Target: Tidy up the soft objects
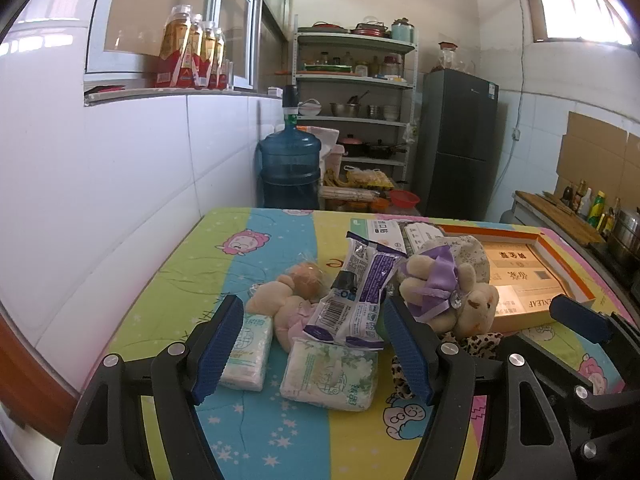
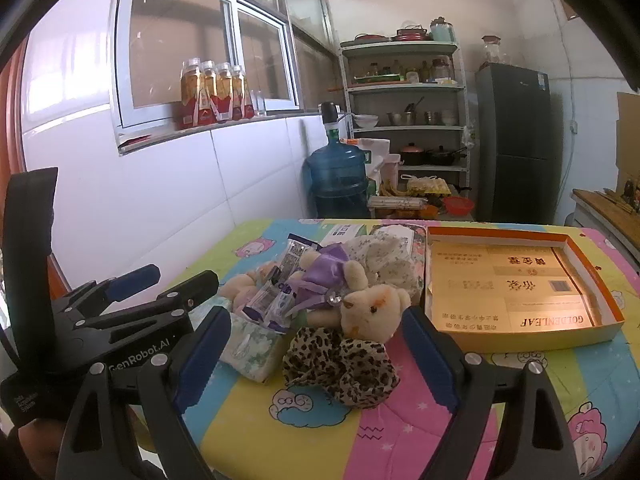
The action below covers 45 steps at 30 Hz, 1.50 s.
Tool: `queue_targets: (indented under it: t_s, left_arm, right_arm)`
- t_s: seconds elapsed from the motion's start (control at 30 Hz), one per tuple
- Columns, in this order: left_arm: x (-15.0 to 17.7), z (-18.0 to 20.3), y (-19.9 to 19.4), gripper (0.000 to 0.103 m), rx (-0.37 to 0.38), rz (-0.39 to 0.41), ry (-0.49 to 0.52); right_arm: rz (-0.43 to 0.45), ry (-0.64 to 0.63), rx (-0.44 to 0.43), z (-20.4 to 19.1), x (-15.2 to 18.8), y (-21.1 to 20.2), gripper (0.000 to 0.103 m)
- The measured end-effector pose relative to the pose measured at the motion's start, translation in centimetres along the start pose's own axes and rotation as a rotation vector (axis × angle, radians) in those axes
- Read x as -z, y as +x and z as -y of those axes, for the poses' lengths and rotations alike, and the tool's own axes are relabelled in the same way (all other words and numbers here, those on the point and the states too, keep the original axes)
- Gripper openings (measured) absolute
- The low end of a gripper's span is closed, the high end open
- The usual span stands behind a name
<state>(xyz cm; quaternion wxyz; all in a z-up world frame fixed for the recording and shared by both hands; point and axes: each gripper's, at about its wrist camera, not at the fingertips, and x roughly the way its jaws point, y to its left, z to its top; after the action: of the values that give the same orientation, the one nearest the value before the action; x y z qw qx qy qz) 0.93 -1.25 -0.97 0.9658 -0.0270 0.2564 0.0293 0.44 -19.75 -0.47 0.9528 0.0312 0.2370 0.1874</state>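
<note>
Soft toys (image 2: 372,304) and tissue packs (image 1: 330,374) crowd my surface (image 2: 304,432) beside a box (image 2: 520,320) reading "GOLDENLEAF"; both tongs, left (image 1: 316,350) and right (image 2: 316,354), gape empty; "GenRobot.AI" marks one.

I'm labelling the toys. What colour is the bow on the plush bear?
Purple, a satin bow on the cream plush bear; clearest in the left wrist view.

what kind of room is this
Most likely a home kitchen or pantry: a metal shelf rack holds pots and jars, a dark fridge stands beside it, and a blue water jug sits on the floor by the tiled wall.
</note>
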Motion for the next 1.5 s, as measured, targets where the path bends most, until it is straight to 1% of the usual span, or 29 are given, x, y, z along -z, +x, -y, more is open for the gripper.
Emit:
queue_targets:
  t_s: [1.13, 1.5]
  left_arm:
    - [0.3, 0.2, 0.0, 0.074, 0.003, 0.000, -0.008]
    - [0.7, -1.1, 0.9, 0.074, 0.018, -0.012, -0.042]
  right_arm:
    - [-0.017, -0.008, -0.017, -0.7, 0.0, 1.0, 0.088]
    - [-0.048, 0.018, -0.019, 0.4, 0.3, 1.9, 0.088]
